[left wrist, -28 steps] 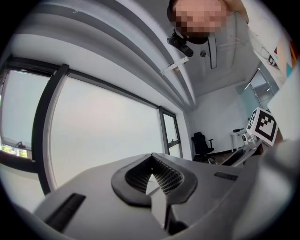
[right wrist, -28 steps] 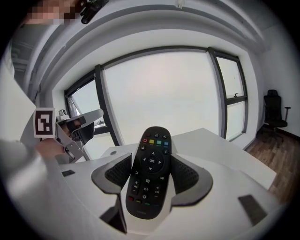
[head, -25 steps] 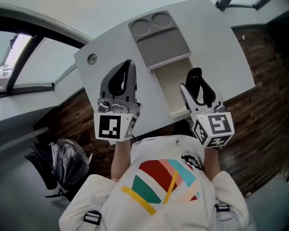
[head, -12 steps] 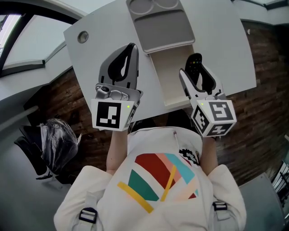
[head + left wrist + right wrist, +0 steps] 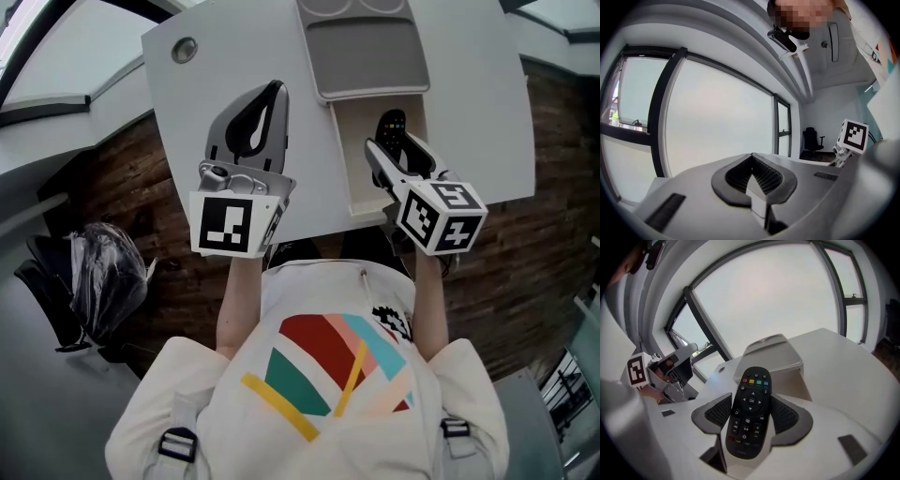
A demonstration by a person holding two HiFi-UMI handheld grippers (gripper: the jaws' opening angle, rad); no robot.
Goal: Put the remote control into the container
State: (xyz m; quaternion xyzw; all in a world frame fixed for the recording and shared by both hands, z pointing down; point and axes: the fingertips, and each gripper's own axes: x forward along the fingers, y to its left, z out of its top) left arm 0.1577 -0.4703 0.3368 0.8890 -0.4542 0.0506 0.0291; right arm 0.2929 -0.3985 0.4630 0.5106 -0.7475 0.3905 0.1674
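Hovering over open container at table edge, right gripper jaws clamped on remote control, left gripper jaws together

the person wears a white short-sleeved t-shirt printed with slanted bands of red, teal, salmon and pale blue, crossed by thin yellow stripes. a small black-and-white pixelled mark sits on the chest. grey straps with dark buckles lie at both shoulders. the left gripper and the right gripper have smooth light-grey shells, with black ribbed pads lining the jaws. each carries a white marker cube with black square patterns. round silver fittings sit above the left one's cube.
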